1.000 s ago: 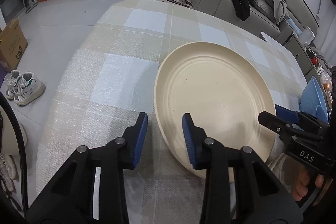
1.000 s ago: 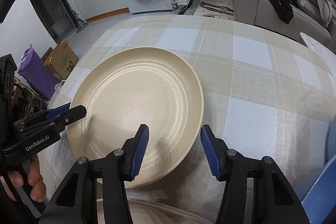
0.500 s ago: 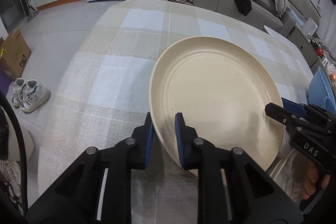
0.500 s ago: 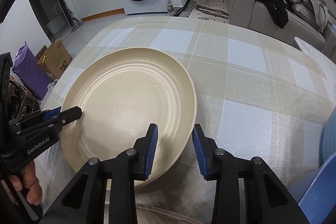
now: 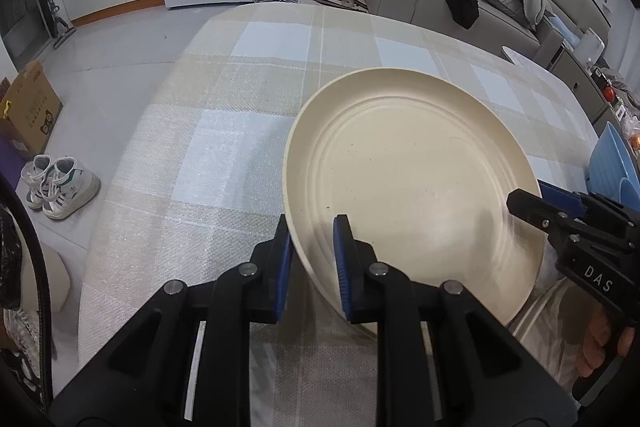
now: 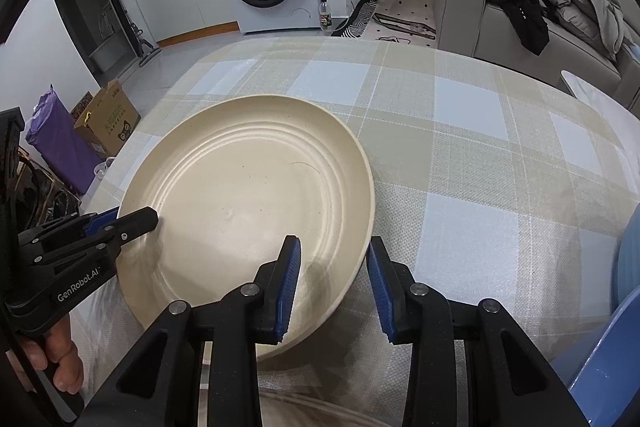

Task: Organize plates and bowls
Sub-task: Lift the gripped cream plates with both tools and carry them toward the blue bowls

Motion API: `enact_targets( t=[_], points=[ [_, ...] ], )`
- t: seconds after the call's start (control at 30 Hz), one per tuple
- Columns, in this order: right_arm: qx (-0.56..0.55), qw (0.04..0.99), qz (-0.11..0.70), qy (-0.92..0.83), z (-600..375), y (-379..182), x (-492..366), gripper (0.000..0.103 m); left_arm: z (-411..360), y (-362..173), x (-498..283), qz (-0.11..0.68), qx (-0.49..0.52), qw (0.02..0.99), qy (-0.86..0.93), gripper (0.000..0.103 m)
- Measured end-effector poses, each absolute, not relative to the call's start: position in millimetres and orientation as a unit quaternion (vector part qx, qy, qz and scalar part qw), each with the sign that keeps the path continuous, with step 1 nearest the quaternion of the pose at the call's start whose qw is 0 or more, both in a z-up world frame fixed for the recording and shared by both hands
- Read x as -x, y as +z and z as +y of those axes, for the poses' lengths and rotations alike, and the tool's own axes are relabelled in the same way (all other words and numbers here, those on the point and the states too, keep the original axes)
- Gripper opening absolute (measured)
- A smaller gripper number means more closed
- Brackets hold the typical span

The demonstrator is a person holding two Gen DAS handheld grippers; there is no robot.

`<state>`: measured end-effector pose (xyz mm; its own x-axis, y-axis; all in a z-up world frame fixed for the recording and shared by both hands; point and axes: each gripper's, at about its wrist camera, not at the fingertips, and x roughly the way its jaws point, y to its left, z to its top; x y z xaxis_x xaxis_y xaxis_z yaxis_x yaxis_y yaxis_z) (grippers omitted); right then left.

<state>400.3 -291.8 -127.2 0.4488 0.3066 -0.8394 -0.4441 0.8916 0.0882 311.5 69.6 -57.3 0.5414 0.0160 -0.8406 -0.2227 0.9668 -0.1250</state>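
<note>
Over the checked bench (image 5: 224,155), your left hand-held gripper (image 5: 310,259) pinches the near-left rim of the cream plate (image 5: 412,179), which sits tilted just above the cloth, while your right hand-held gripper (image 6: 334,283) straddles its opposite rim with fingers parted, not clamped.

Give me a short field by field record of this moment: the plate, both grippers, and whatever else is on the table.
plate: cream plate, near edge raised off the checked tablecloth
left gripper: straddles plate's left rim, jaws narrow, gap still visible
right gripper: straddles plate's right rim, jaws wider apart
other dishes: blue dishes at the table's right edge
under plate: another pale dish, partly visible
</note>
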Motion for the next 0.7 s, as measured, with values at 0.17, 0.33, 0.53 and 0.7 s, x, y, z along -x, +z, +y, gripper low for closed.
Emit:
enact_targets(
  t=[0.17, 0.33, 0.53, 0.7],
  points=[
    [0.064, 0.851, 0.469, 0.228, -293, -123, -398, 0.036, 70, -53, -308, 0.469, 0.109, 0.874, 0.069, 0.017],
    [0.065, 0.855, 0.459, 0.232, -292, -116, -392, 0.036, 71, -46, -304, 0.462, 0.109, 0.877, 0.072, 0.017],
    [0.058, 0.86, 0.448, 0.236, -295, -106, -386, 0.036, 68, -32, -292, 0.453, 0.105, 0.882, 0.072, 0.017],
    [0.055, 0.864, 0.439, 0.239, -298, -96, -381, 0.036, 63, -19, -281, 0.446, 0.104, 0.886, 0.07, 0.017]
  ],
)
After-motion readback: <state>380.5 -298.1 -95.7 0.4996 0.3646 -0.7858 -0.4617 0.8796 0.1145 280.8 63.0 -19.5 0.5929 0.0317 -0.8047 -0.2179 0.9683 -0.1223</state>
